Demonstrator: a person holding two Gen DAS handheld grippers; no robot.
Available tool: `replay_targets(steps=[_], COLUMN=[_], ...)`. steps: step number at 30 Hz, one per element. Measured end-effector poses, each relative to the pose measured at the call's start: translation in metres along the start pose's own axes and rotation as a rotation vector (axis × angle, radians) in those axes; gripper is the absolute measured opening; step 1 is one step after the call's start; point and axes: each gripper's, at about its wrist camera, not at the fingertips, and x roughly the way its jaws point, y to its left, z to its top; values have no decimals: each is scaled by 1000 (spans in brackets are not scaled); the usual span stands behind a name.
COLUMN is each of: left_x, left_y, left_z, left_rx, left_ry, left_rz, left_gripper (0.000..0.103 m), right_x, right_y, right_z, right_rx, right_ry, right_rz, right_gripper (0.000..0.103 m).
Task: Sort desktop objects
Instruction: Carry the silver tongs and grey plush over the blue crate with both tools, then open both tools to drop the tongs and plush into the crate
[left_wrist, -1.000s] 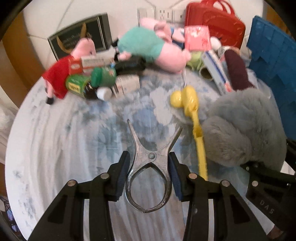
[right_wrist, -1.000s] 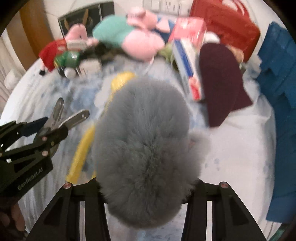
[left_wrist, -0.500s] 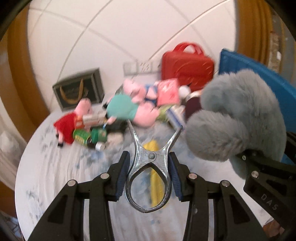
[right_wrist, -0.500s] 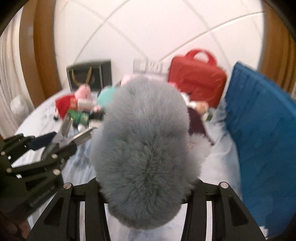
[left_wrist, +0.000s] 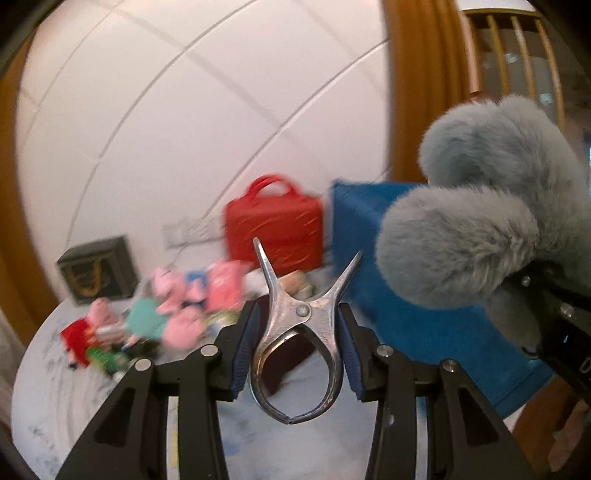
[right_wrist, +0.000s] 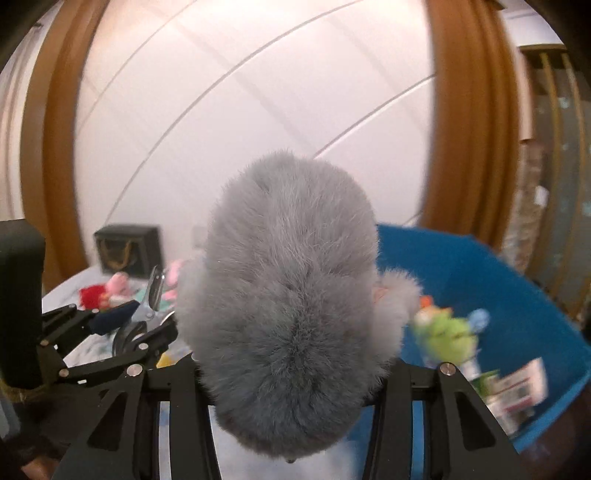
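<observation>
Between your left gripper's (left_wrist: 297, 347) blue pads (left_wrist: 244, 349) you held a steel clip (left_wrist: 300, 332), clear of the table (left_wrist: 48, 391). It was bright metal, two flat arms crossing at a rivet, the thin tips spread in a V pointing away from you and the loop end hanging toward you, its two ends meeting at the bottom. Both pads pressed on the clip's sides just below the rivet.

Your right gripper (right_wrist: 295, 373) was clamped on a grey fur earmuff (right_wrist: 295, 295); the fur was long, soft and blue-grey, swelling over the jaws and hiding the pads. From the left camera it showed as two rounded puffs (left_wrist: 480, 221), raised off the table beside a blue bin (left_wrist: 424, 325).

Inside the bin, at its right wall, lay a green plush (right_wrist: 448, 334) and a white box (right_wrist: 517, 391), its print too blurred to read.

At the table's far edge stood a red case (left_wrist: 273, 229) with a handle and a dark gift bag (left_wrist: 98, 269) with gold cord. Pink plush pigs (left_wrist: 166, 302) lay heaped near the far left edge. No writing could be read anywhere; blur covered the labels.
</observation>
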Motion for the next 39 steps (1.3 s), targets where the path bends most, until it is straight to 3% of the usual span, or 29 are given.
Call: replay_targets(steps=[7, 10, 15, 21, 30, 31, 33, 35, 38, 39], left_x=[19, 33, 63, 89, 86, 86, 86, 85, 82, 80], left_y=[-143, -193, -263, -288, -300, -300, -300, -300, -300, -300], left_z=[48, 53, 50, 39, 38, 39, 40, 39, 39, 39], left_rx=[34, 45, 102, 110, 101, 99, 92, 88, 87, 87], left_ry=[-39, -8, 91, 195, 209, 213, 214, 212, 206, 204], left_rz=[-138, -165, -135, -87, 0, 6, 18, 24, 24, 26], left_gripper=[42, 42, 42, 42, 42, 45, 60, 70, 74, 75], right_x=[-22, -13, 14, 42, 58, 57, 55, 54, 53, 52], right_y=[-142, -198, -257, -286, -305, -306, -305, -306, -309, -310], right_z=[0, -12, -39, -59, -74, -74, -75, -73, -72, -72], right_rx=[56, 45, 44, -2, -15, -14, -16, -20, -23, -25], right_ry=[-23, 13, 121, 198, 259, 259, 257, 252, 249, 250], right_rz=[-151, -225, -224, -197, -164, -164, -165, -171, -193, -196], right_gripper=[44, 44, 44, 44, 48, 48, 52, 57, 64, 71])
